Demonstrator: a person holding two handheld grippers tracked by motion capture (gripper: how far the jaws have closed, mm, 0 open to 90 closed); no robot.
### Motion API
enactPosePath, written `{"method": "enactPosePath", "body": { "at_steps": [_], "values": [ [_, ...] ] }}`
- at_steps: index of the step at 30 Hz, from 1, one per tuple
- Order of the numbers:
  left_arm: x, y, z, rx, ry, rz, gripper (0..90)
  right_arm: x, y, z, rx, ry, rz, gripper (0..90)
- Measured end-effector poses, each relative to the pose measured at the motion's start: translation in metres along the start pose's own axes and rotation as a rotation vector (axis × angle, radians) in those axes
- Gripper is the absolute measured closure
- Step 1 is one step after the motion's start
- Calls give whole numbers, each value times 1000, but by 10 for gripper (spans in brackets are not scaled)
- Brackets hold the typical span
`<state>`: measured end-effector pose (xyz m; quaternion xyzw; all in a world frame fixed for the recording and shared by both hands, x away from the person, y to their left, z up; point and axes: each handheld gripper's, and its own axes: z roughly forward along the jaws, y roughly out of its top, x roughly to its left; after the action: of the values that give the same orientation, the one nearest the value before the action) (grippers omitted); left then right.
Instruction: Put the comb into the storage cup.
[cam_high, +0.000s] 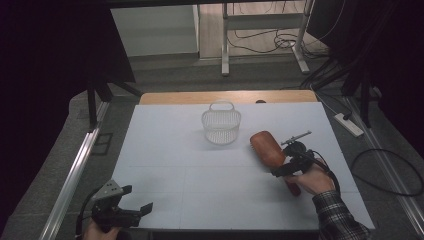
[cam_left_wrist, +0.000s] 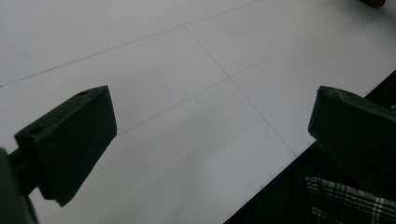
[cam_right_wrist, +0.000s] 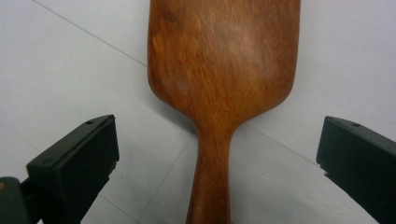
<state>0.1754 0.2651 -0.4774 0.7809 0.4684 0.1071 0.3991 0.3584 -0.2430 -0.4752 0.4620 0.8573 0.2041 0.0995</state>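
With the right tongs wide open astride the neck of the wooden brush, which lies near the worktop's right edge, an off-centre closure risks twisting it away; the left tongs gape empty near the front-left corner

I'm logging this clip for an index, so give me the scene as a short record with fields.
surface: white table
right gripper: open, jaws either side of the wooden brush handle, not touching it
left gripper: open, over the table's near left corner, nothing between its jaws
wooden brush: lies flat, right of centre
basket: white wire, upright, far centre, apart from the brush
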Motion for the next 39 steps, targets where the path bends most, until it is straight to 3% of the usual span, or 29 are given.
{"method": "enactPosePath", "body": {
  "at_steps": [18,22,28,31,39],
  "values": [
    [0,0,0,3,-2,2,11,-2,-9,17,48,-27,0,34],
    [0,0,0,4,-1,2,11,-1,-9,16,39,-34,-3,87],
    [0,0,0,6,-3,3,11,-1,-8,16,37,-28,-15,299],
    [-1,0,0,7,-2,3,11,0,-8,16,36,-39,-31,363],
    [-1,1,1,10,-1,6,12,-2,-7,17,45,-23,-19,504]
  ]
}}
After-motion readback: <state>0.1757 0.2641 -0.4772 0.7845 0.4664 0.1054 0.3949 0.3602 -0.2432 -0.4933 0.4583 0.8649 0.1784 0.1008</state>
